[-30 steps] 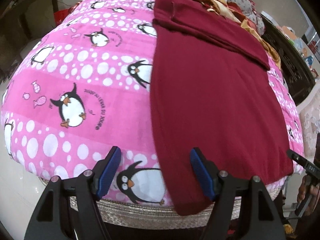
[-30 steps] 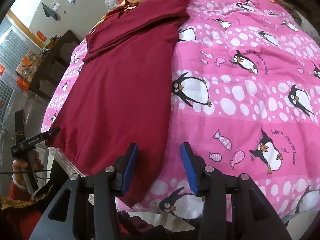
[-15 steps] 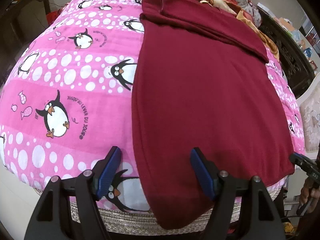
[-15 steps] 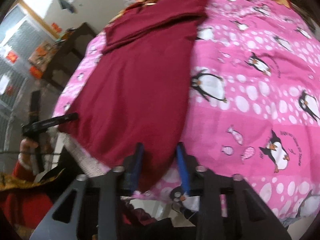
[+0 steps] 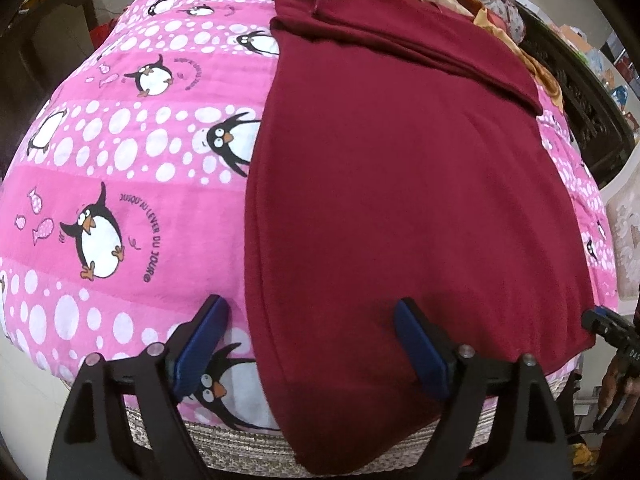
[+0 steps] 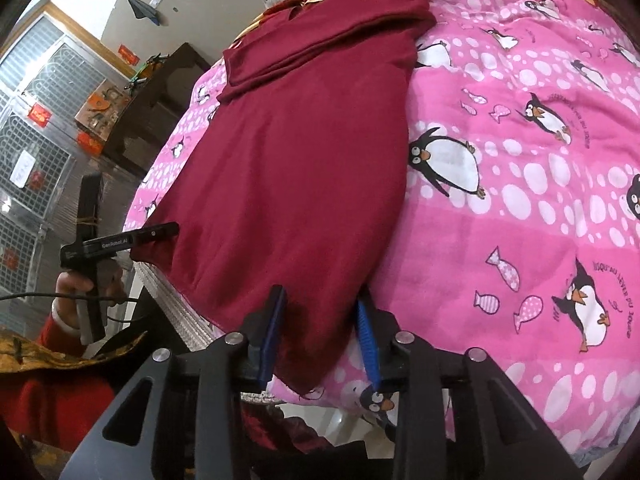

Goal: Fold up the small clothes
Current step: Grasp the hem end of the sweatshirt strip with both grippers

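A maroon garment lies flat on a pink penguin blanket, with its sleeves folded across the far end. My left gripper hangs over the garment's near left corner. Its jaws are opening wide, the cloth lies below and between them, and the pads do not press on it. In the right wrist view the same garment lies on the blanket. My right gripper straddles the near right corner. Its jaws are opening with cloth between them. The left gripper shows there at the far hem corner, held by a hand.
The bed's woven edge runs just under the left gripper. Yellow and red cloths are heaped at the far end of the bed. Dark wooden furniture stands beside the bed, with a barred window behind it.
The left gripper has slid right over the garment's corner and its jaws have widened. The right gripper's jaws narrowed around the other corner, then spread again a little.
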Available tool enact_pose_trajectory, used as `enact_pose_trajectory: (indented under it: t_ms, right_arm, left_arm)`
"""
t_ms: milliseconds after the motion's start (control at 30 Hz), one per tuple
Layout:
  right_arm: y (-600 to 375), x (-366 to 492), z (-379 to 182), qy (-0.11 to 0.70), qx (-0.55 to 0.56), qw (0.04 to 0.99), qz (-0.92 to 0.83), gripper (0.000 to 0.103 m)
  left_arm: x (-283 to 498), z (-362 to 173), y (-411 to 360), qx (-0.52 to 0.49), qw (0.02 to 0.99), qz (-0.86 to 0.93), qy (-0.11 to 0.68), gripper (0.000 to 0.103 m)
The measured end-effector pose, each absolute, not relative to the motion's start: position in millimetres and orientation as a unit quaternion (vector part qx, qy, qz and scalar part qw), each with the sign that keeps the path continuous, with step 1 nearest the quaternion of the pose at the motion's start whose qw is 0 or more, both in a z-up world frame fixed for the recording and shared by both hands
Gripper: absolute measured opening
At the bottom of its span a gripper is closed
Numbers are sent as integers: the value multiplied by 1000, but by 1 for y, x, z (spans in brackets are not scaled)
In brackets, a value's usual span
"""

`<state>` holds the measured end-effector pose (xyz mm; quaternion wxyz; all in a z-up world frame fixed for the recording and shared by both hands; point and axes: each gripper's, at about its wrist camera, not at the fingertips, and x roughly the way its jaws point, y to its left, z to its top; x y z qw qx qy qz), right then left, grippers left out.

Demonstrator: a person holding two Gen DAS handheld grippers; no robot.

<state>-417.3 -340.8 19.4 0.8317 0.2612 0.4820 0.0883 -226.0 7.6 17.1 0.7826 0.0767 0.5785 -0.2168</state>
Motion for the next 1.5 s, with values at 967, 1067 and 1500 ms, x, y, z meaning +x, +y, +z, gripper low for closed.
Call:
enact_pose_trajectory:
  t_ms: [967, 1067, 1500]
  right_arm:
    - [-346, -406, 51, 398, 304, 853, 146, 36]
    - [-347, -404, 55, 386, 318, 853, 148, 36]
    - [-371, -399, 73, 315, 356, 868, 143, 36]
  left_arm:
    - [-215, 43, 26, -4, 753, -270, 600, 11]
    - [-213, 49, 31, -9, 757, -274, 594, 11]
    - [-202, 83, 50, -112, 778, -311, 534, 10]
